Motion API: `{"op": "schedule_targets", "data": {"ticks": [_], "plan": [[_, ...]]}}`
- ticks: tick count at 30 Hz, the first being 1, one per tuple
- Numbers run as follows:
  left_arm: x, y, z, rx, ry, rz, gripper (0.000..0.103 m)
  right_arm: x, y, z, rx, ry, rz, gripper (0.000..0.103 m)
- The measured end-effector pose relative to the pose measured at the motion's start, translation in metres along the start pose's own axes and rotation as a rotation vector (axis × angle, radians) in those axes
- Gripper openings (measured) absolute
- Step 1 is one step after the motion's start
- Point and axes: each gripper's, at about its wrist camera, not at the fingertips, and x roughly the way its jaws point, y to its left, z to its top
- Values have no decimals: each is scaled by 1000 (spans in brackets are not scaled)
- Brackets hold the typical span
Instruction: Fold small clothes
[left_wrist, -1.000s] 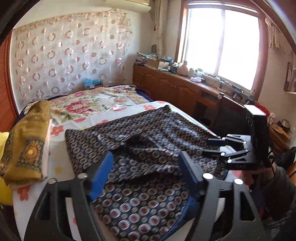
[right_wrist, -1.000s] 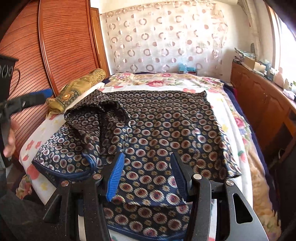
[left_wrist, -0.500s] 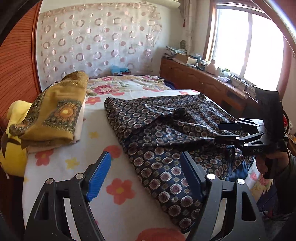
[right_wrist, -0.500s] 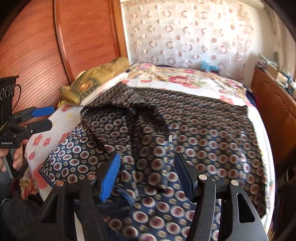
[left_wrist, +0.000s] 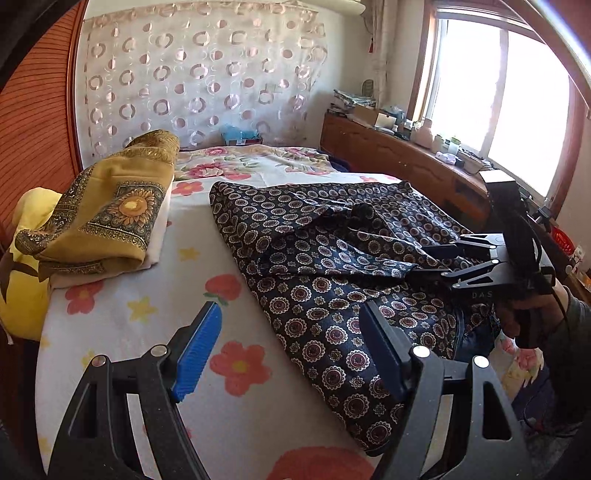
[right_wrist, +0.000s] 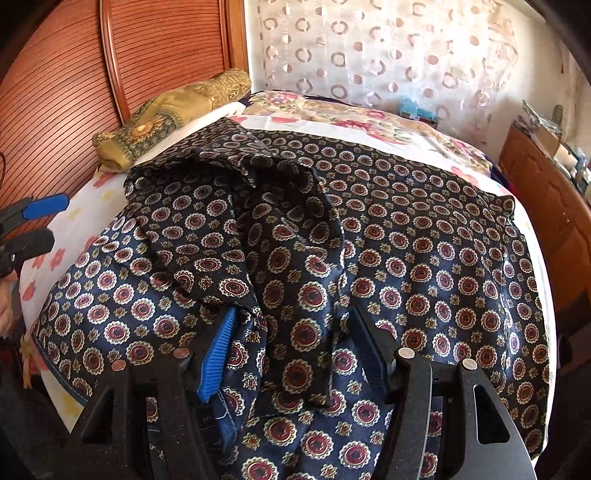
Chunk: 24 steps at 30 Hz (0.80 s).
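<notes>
A dark navy garment with red and cream medallions (left_wrist: 332, 266) lies spread and rumpled on the bed; it also fills the right wrist view (right_wrist: 369, 240). My left gripper (left_wrist: 291, 350) is open and empty, above the bed sheet at the garment's left edge. My right gripper (right_wrist: 295, 350) is open, its jaws wide apart on either side of a raised fold of the garment at its near edge. The right gripper shows in the left wrist view (left_wrist: 443, 262) over the garment's right side. The left gripper shows at the left edge of the right wrist view (right_wrist: 35, 219).
A folded mustard-yellow patterned cloth (left_wrist: 107, 210) lies on a white pile at the bed's left, by the wooden headboard (right_wrist: 74, 92). A yellow cushion (left_wrist: 22, 280) sits beside it. A wooden cabinet (left_wrist: 399, 158) with clutter runs under the window on the right.
My left gripper has swung left off the garment to the bare sheet. My right gripper has moved forward and lower, so a fold of the garment now lies between its jaws.
</notes>
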Motion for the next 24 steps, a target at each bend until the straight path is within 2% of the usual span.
{"op": "schedule_targets", "data": {"ticks": [3, 4, 5, 7, 8, 10, 18, 24], "plan": [[0, 0, -1, 0, -1, 0, 78, 4, -3, 3, 1, -10, 14, 63], [0, 0, -1, 1, -1, 0, 78, 2, -4, 2, 2, -10, 19, 58], [0, -1, -1, 1, -1, 0, 78, 3, -4, 2, 2, -12, 29, 52], [-1, -1, -1, 1, -2, 0, 78, -1, -4, -2, -8, -22, 73, 19], [-1, -1, -1, 0, -2, 0, 78, -1, -2, -3, -22, -32, 98, 11], [-1, -1, -1, 0, -1, 1, 78, -6, 2, -4, -43, -59, 96, 6], [-3, -6, 0, -1, -12, -10, 78, -62, -9, -11, 12, -242, 79, 5], [-3, -16, 1, 16, -22, -21, 78, -93, -35, -37, 50, -263, -19, 5]]}}
